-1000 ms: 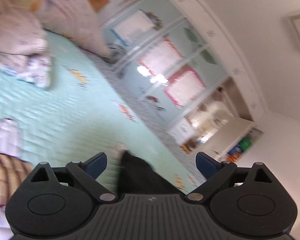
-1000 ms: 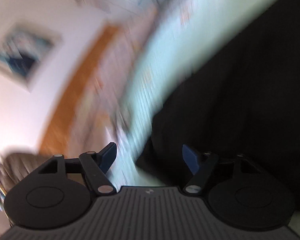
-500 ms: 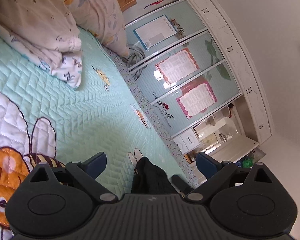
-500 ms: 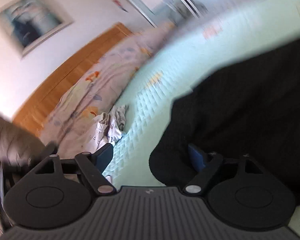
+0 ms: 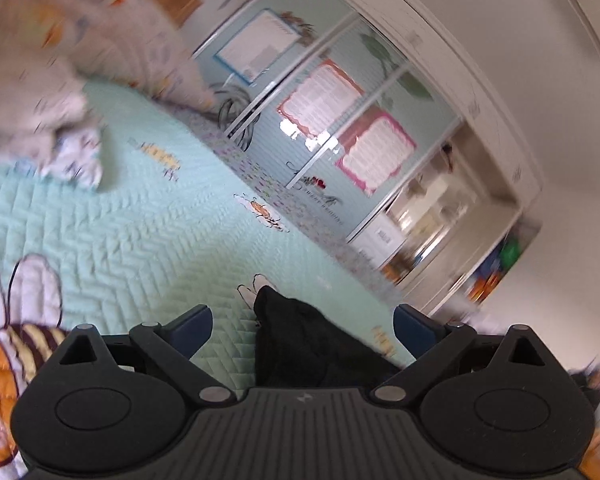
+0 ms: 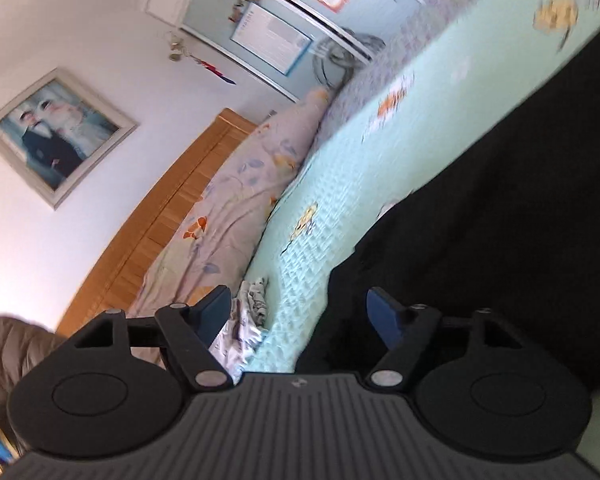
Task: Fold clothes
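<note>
A black garment (image 6: 500, 208) lies spread on the mint quilted bedspread (image 6: 340, 184) and fills the right of the right wrist view. My right gripper (image 6: 304, 314) is open, its jaws straddling the garment's near edge without closing on it. In the left wrist view a corner of the black garment (image 5: 300, 344) pokes up between the jaws of my left gripper (image 5: 302, 326), which is open and above the bedspread (image 5: 140, 232).
Pillows (image 5: 40, 92) and a floral duvet (image 6: 228, 208) lie at the head of the bed by a wooden headboard (image 6: 160, 220). A wardrobe with posters (image 5: 340, 120) stands beyond the bed's far side. A brown jacket (image 6: 4, 352) sits at lower left.
Both grippers have swung and tilted, so both views shifted; both stay open. The right gripper's view now shows more of the wall and headboard. The garment has not visibly moved.
</note>
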`<move>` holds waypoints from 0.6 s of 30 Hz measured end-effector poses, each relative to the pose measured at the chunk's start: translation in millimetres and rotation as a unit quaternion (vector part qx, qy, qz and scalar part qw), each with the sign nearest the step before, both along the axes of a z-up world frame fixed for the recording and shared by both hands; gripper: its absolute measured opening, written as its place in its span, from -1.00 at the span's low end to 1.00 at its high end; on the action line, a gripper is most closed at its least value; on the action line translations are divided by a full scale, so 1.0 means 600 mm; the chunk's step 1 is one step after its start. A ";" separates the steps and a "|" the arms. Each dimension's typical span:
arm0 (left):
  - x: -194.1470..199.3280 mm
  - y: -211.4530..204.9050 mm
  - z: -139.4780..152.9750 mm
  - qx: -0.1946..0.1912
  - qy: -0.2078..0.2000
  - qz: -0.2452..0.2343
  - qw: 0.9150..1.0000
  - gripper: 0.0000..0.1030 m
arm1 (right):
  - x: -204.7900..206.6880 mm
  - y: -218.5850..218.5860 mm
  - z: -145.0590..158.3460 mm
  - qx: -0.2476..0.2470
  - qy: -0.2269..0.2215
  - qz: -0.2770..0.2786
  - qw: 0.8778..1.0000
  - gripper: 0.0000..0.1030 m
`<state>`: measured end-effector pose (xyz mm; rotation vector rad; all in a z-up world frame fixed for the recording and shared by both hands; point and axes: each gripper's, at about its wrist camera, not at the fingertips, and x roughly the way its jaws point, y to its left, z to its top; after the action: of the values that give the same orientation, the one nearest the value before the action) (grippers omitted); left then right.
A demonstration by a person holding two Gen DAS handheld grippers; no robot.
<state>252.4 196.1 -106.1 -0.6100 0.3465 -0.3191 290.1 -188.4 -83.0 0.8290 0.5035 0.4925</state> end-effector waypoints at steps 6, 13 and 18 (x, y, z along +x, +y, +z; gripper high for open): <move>0.018 -0.098 0.003 0.181 0.067 0.003 0.981 0.98 | -0.092 -0.055 -0.015 -0.073 0.013 -0.058 0.996 0.58; 0.021 -0.134 -0.002 0.221 0.126 0.023 0.967 0.98 | -0.160 -0.074 -0.041 -0.164 0.027 -0.092 0.982 0.59; 0.010 -0.151 0.010 0.270 0.133 0.048 0.952 0.98 | -0.191 -0.069 -0.074 -0.195 0.010 -0.129 0.972 0.60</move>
<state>258.3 105.7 -100.2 -0.1252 0.6352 -0.0372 175.7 -230.0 -127.1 0.5096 0.4829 0.1371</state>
